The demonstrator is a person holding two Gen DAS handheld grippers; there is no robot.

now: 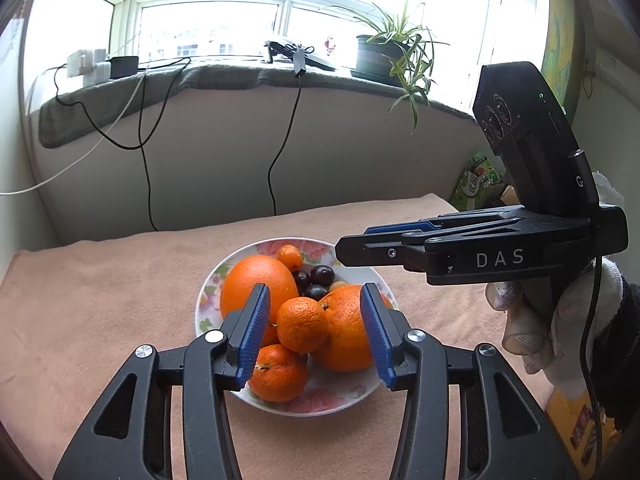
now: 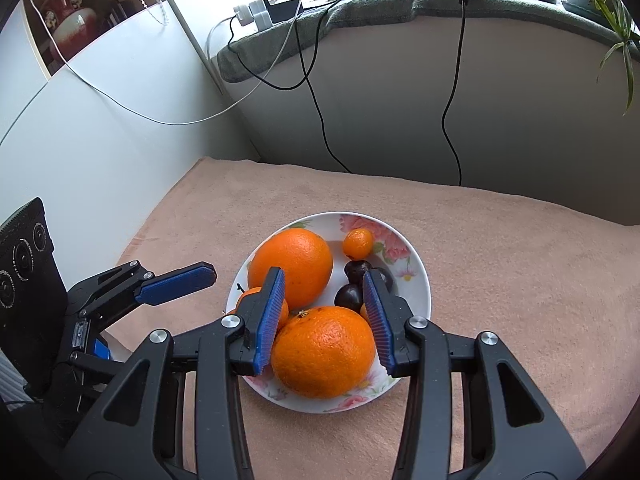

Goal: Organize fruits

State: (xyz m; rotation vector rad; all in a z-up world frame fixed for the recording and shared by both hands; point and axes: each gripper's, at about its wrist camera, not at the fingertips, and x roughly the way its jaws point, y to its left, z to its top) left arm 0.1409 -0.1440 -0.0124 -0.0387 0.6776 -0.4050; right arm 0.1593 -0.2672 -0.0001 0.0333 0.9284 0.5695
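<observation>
A floral plate (image 2: 416, 276) sat near the middle of the peach-coloured towel (image 2: 520, 280) that covered the bench, and all the fruit lay on it: two large oranges, several mandarins and a few dark plums. The left gripper (image 1: 316, 328) hung over the plate's near rim with its blue pads partly apart and gripping nothing; in its own view a mandarin (image 1: 301, 323) lay between the fingers, clear of both pads, with a second mandarin (image 1: 278, 374) just below it at the near rim. The far orange (image 1: 256, 286) showed behind the left pad, and the near orange (image 1: 346, 328) showed behind the right pad. The right gripper (image 2: 326, 320) also stood partly open and empty, tilted down over the plate; the near orange (image 2: 325, 351) filled the gap between its fingers, though contact with the pads could not be told. The plums (image 2: 349, 295) lay beyond it, and a small mandarin (image 2: 358, 243) rested near the far rim. A gloved hand (image 1: 532, 320) held the right gripper's handle, the gripper pointing across the plate's far side.
</observation>
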